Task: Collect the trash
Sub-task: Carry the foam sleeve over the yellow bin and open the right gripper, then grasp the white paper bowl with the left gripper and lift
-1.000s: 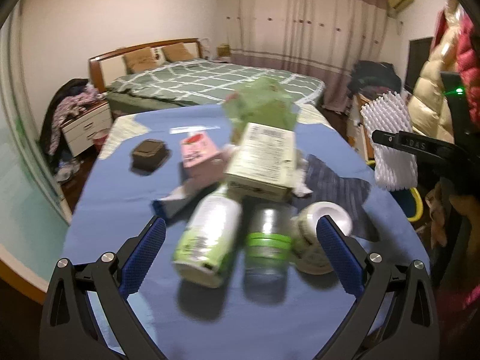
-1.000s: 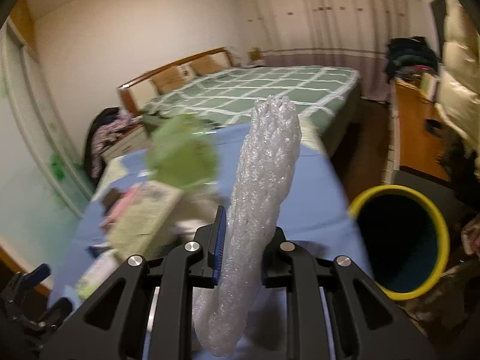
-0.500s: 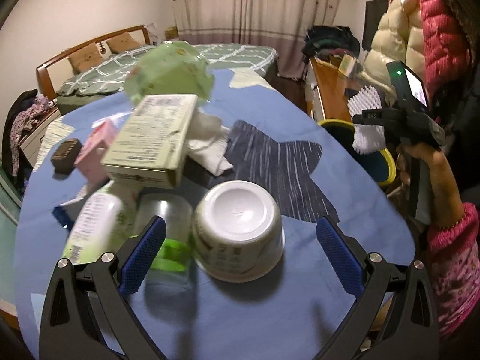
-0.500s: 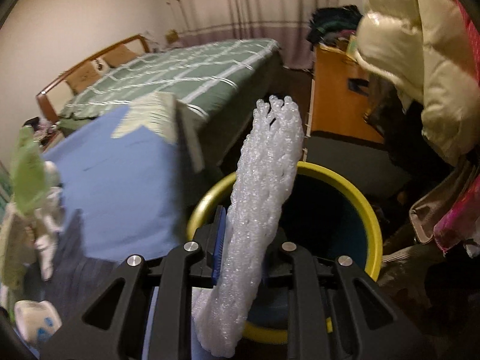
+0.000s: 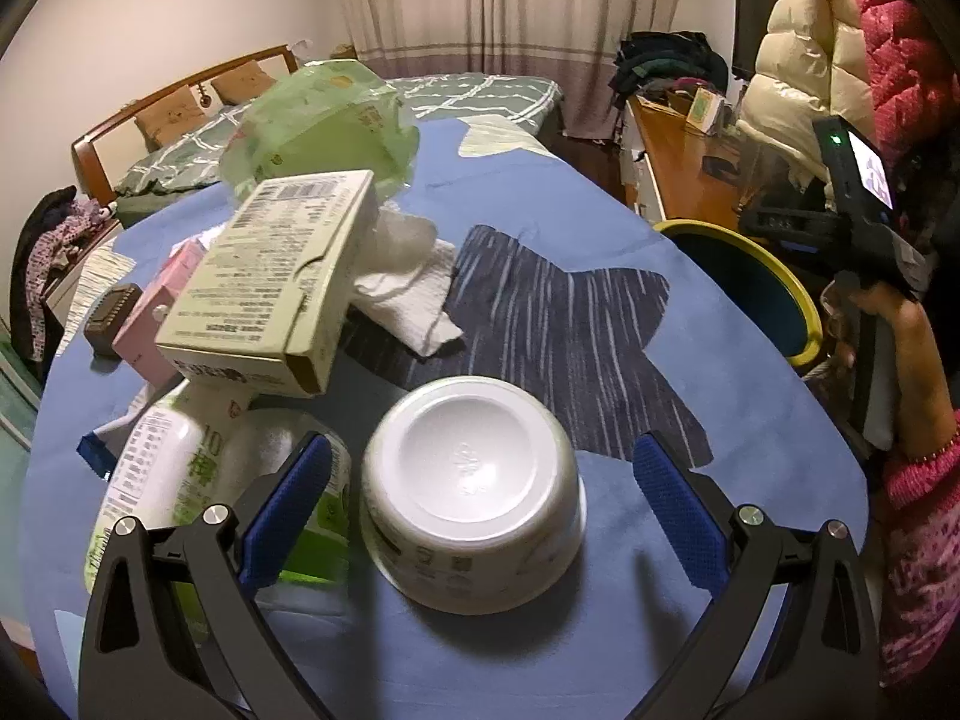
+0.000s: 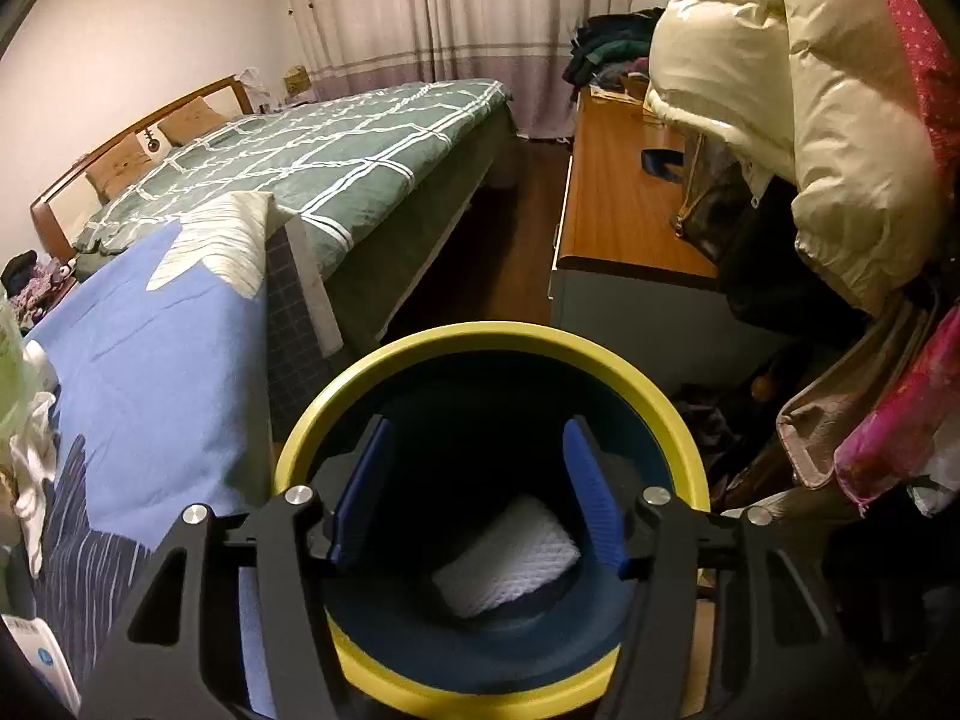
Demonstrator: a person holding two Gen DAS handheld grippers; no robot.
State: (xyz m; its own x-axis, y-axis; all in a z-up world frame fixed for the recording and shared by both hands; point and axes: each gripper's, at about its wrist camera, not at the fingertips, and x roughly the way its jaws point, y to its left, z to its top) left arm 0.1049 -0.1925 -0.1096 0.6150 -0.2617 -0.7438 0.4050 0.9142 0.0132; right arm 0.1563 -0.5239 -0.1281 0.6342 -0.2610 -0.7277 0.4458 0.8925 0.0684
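Since half a second ago your right gripper (image 6: 477, 495) has let go: its blue pads stand apart over the yellow-rimmed bin (image 6: 420, 351), and the white foam netting (image 6: 507, 555) now lies on the bin's dark floor, directly below the spread fingers. Your left gripper (image 5: 480, 501) has swung in on the upturned white bowl (image 5: 471, 507); its jaws are wide, the bowl between them, untouched. Beside it on the blue tablecloth (image 5: 600, 210) sit a beige carton (image 5: 270, 276), a green-labelled bottle (image 5: 162, 468), crumpled tissue (image 5: 408, 276) and a filmy green bag (image 5: 318, 120). A checked green bed (image 6: 336, 156) lies beyond.
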